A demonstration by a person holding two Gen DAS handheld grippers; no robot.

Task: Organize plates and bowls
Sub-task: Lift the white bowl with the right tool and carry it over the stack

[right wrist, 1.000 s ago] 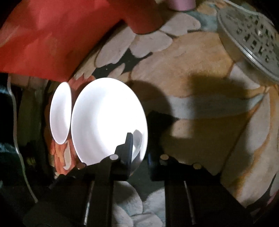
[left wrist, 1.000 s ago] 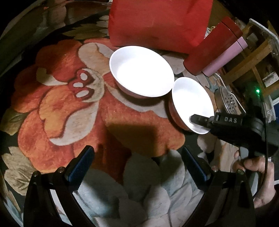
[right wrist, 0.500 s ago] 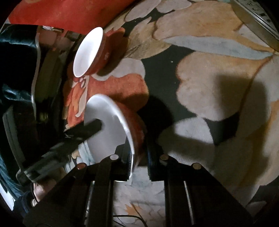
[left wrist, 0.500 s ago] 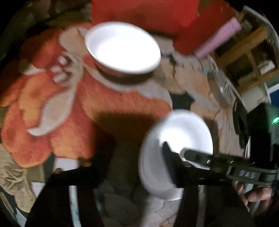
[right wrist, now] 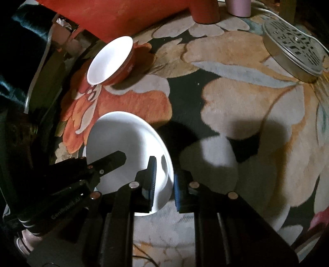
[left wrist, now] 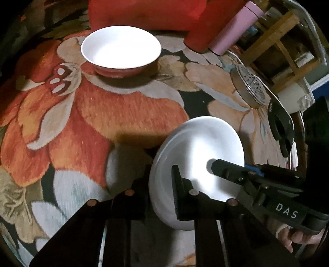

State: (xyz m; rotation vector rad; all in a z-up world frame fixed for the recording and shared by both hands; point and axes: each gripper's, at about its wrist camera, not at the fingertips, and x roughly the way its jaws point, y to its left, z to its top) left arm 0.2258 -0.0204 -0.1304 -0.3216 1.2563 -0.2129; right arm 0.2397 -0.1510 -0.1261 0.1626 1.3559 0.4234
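A small bowl point(left wrist: 197, 152), white inside, is held tilted above the flowered cloth by both grippers. My left gripper point(left wrist: 159, 182) is shut on its near rim. My right gripper point(right wrist: 164, 180) is shut on the opposite rim; the bowl shows in the right wrist view point(right wrist: 123, 143) too. The right gripper enters the left wrist view from the right point(left wrist: 222, 166); the left gripper shows in the right wrist view at the left point(right wrist: 111, 160). A larger white bowl with a red outside point(left wrist: 121, 47) stands on the cloth farther back, also seen in the right wrist view point(right wrist: 109, 61).
A red bag point(left wrist: 139, 12) stands behind the large bowl. A red cylinder point(left wrist: 203, 30) and a pink bottle point(left wrist: 236, 30) stand at the back right. A perforated metal lid point(left wrist: 250, 88) lies at the right. A wooden rack point(left wrist: 277, 43) is beyond the table edge.
The small bowl was lifted off the cloth beside the large bowl and brought toward me. My left gripper closed on its rim, so both grippers now hold it.
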